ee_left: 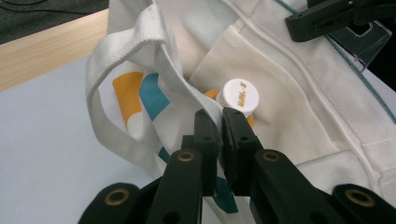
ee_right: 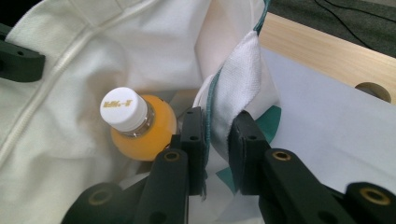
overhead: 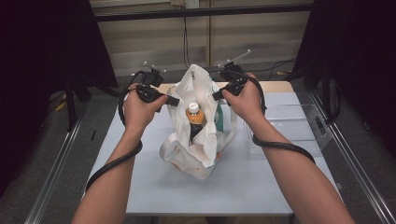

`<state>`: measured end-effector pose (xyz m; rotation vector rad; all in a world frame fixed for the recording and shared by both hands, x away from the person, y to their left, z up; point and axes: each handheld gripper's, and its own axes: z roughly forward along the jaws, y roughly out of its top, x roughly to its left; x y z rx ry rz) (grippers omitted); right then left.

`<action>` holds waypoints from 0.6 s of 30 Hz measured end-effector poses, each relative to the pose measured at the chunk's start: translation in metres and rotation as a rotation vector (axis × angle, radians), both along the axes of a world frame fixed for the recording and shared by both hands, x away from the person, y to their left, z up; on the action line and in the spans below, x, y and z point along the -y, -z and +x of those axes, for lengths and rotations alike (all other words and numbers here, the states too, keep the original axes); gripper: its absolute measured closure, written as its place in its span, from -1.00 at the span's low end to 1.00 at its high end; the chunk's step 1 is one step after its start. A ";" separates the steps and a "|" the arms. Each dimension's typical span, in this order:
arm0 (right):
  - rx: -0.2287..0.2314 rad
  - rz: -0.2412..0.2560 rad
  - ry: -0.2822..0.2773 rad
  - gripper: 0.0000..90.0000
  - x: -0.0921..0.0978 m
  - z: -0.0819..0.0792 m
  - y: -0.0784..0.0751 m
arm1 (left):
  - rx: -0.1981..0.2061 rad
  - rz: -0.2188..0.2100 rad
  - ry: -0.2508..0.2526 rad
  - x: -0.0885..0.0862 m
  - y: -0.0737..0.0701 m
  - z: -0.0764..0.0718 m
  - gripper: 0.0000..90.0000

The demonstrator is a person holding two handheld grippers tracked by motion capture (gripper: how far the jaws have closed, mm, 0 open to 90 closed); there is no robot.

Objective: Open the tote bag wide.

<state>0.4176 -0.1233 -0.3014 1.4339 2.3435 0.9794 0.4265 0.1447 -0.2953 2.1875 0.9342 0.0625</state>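
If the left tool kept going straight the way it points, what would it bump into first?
Probably the bottle's white cap: the left tool, pinching the white bag's edge, points almost right at it, though the depth is hard to judge.

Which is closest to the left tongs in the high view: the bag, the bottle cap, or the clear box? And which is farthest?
Counting from the left tongs:
1. White bag: the tongs pinch its left rim.
2. Bottle cap: just to the right, inside the bag.
3. Clear box: far across, at the table's right side.
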 end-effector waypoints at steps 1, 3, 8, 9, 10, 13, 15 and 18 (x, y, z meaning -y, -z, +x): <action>0.000 0.000 0.000 0.72 0.000 0.000 0.000 | -0.003 0.003 -0.013 -0.001 0.000 0.000 0.89; -0.004 0.003 0.011 0.72 0.004 0.001 0.002 | -0.001 -0.003 -0.038 -0.004 0.002 0.001 0.89; -0.011 0.014 0.024 0.72 0.010 0.003 0.007 | -0.007 0.007 -0.029 -0.010 0.006 0.004 0.89; -0.012 0.013 0.026 0.72 0.011 0.003 0.008 | -0.009 0.006 -0.036 -0.010 0.006 0.004 0.89; -0.012 0.010 0.027 0.72 0.011 0.003 0.009 | -0.008 0.013 -0.037 -0.011 0.007 0.005 0.89; -0.013 0.009 0.024 0.72 0.013 0.004 0.011 | -0.011 0.007 -0.054 -0.010 0.009 0.005 0.89; -0.014 0.012 0.028 0.72 0.014 0.004 0.012 | -0.007 0.023 -0.044 -0.012 0.009 0.007 0.89; -0.017 0.016 0.034 0.72 0.016 0.005 0.013 | -0.008 0.010 -0.062 -0.011 0.010 0.007 0.89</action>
